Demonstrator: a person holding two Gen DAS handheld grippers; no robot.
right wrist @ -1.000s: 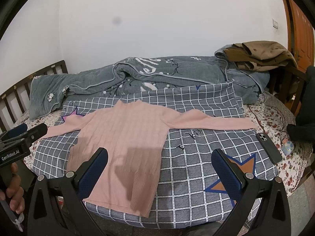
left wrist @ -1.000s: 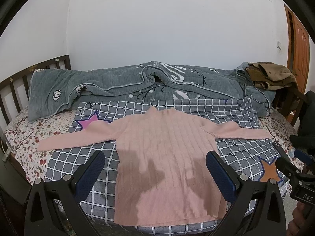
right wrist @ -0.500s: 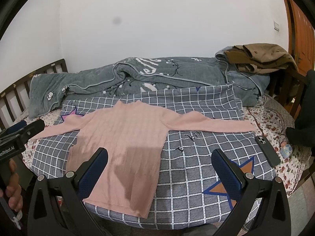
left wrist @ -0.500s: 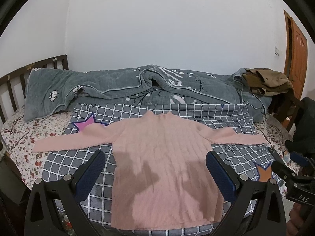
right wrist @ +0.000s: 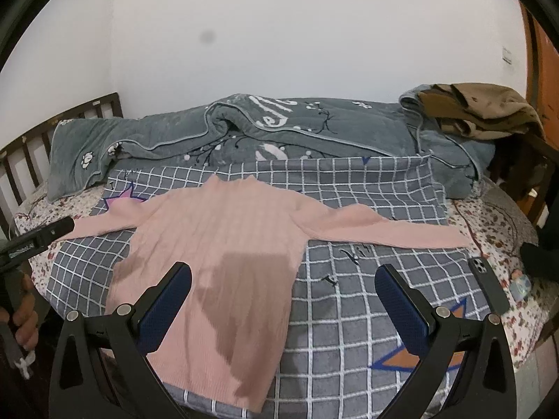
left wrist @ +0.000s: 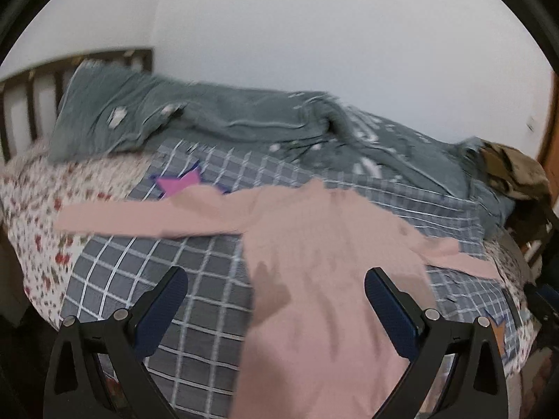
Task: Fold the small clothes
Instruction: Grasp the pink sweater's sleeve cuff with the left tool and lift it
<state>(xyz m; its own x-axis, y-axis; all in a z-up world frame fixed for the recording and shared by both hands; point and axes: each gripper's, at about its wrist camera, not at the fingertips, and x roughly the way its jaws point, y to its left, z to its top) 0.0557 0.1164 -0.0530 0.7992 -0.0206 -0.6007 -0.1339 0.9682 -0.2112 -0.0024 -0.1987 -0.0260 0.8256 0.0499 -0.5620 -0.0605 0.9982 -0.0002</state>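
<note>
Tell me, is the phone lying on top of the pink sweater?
No, the phone lies on the checked blanket near the right edge of the bed, well apart from the pink sweater.

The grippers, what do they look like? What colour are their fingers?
Each gripper, the left gripper and the right gripper, has a black frame that forks into two arms with small silver bolts. The fingers wear dark blue, bumpy-looking pads. In the right wrist view, the left gripper's black body carries small white lettering, and a bare hand grips its handle. No cables show.
</note>
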